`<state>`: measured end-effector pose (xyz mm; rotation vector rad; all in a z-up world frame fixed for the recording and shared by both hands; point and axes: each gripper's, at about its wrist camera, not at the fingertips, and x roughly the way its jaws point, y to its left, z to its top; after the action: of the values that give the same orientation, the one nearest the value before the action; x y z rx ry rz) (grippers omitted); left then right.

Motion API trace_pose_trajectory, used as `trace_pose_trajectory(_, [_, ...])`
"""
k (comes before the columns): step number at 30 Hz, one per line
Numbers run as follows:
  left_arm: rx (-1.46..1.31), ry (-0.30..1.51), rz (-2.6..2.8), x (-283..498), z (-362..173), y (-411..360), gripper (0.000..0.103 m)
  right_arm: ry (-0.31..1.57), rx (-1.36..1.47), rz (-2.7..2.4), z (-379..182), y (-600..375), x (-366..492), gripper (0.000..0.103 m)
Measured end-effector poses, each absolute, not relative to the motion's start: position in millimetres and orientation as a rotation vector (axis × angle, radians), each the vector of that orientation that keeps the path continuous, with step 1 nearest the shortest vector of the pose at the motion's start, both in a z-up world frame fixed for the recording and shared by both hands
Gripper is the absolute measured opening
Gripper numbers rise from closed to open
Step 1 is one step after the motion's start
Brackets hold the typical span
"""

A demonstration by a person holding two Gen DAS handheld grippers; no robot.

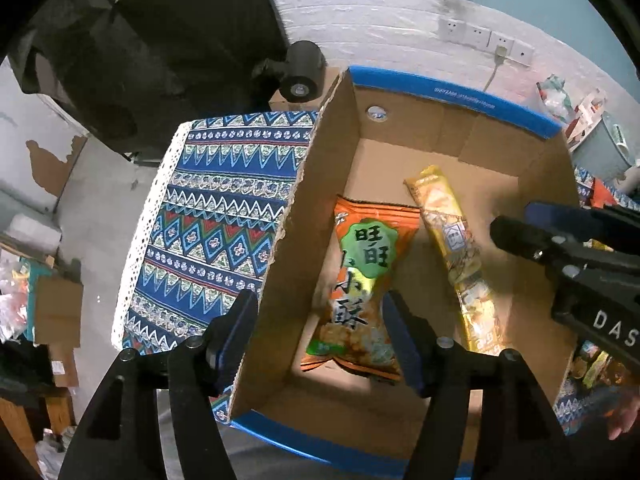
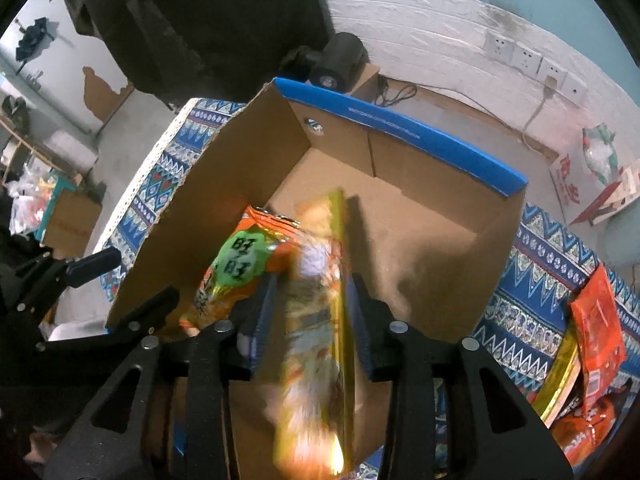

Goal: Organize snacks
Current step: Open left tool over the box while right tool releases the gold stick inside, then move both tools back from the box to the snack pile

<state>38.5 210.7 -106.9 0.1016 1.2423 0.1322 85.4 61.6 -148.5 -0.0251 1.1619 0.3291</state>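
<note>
An open cardboard box (image 1: 460,132) with a blue rim stands on a patterned tablecloth. An orange snack bag (image 1: 360,272) with a green label lies flat on the box floor. My left gripper (image 1: 320,340) hangs open above the bag's near end, one finger outside the box's left wall, the pads off the bag. A long yellow packet (image 1: 456,256) lies beside the bag. In the right wrist view that yellow packet (image 2: 320,320) is blurred and loose between the fingers of my right gripper (image 2: 310,320), which stands open over the box (image 2: 400,132).
The tablecloth (image 1: 208,240) ends in a white lace edge on the left, with floor below. More snack packets (image 2: 596,320) lie on the cloth right of the box. A black round object (image 1: 302,72) sits behind the box, near wall sockets (image 2: 524,56).
</note>
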Motion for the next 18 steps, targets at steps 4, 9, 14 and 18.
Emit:
trace_pose_trajectory(4, [0.1,1.231,0.112,38,-101,203,0.068,1.15,-0.009,0.296,-141,53,81,0.061])
trace_pose_trajectory(9, [0.122,1.23,0.077,35,-99,185,0.071,1.125,0.005,0.256,-123,33,70,0.074])
trace_pose_trajectory(14, [0.146,1.226,0.035,31,-93,163,0.071,1.103,0.031,0.221,-106,7,55,0.079])
trace_pose_trajectory(18, [0.169,1.219,-0.003,27,-89,144,0.073,1.093,0.044,0.196,-96,-16,43,0.079])
